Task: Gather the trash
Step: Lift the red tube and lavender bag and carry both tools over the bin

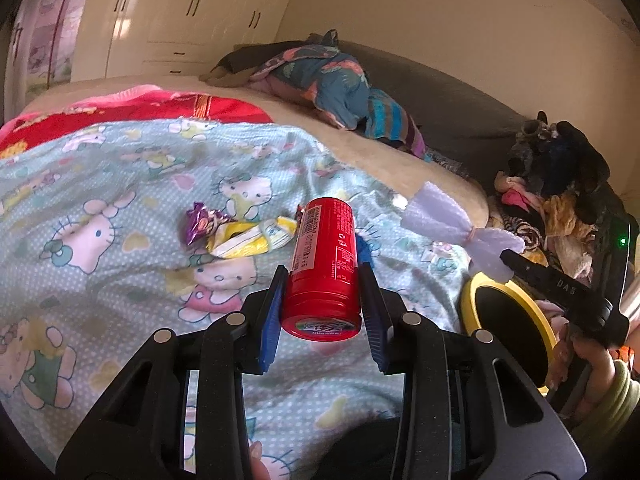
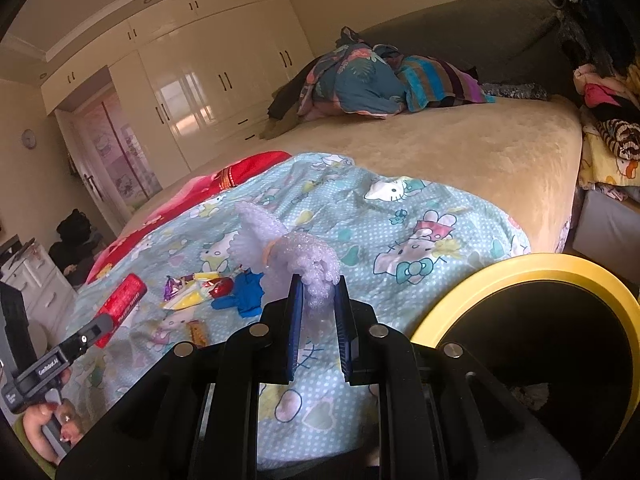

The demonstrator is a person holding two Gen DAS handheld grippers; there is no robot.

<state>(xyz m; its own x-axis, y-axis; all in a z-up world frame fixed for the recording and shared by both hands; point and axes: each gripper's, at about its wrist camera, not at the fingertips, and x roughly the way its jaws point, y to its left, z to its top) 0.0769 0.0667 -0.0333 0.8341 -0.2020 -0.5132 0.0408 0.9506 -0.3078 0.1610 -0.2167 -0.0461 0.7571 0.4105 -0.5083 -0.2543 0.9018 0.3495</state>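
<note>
The red can (image 1: 325, 266) sits clamped between the blue pads of the left gripper (image 1: 323, 280), held clear above the blanket (image 1: 120, 184), its base toward the camera. The right gripper (image 2: 316, 304) is closed on a bubble-wrap wad (image 2: 296, 248) tied with a rubber band, also off the blanket. Beyond the can, on the blanket, lie a purple wrapper (image 1: 202, 224) and a yellow wrapper (image 1: 256, 238), touching each other. In the right wrist view a blue glove (image 2: 242, 296) lies just beside those wrappers, and a small orange wrapper (image 2: 197, 332) rests nearer the camera. To the right of the can, at the bed's edge, stands the yellow-rimmed bin (image 2: 524, 268), its mouth open and nothing across it. Far behind the can, a pile of bedding (image 1: 332, 84) lies on the tan mattress (image 2: 460, 148).
</note>
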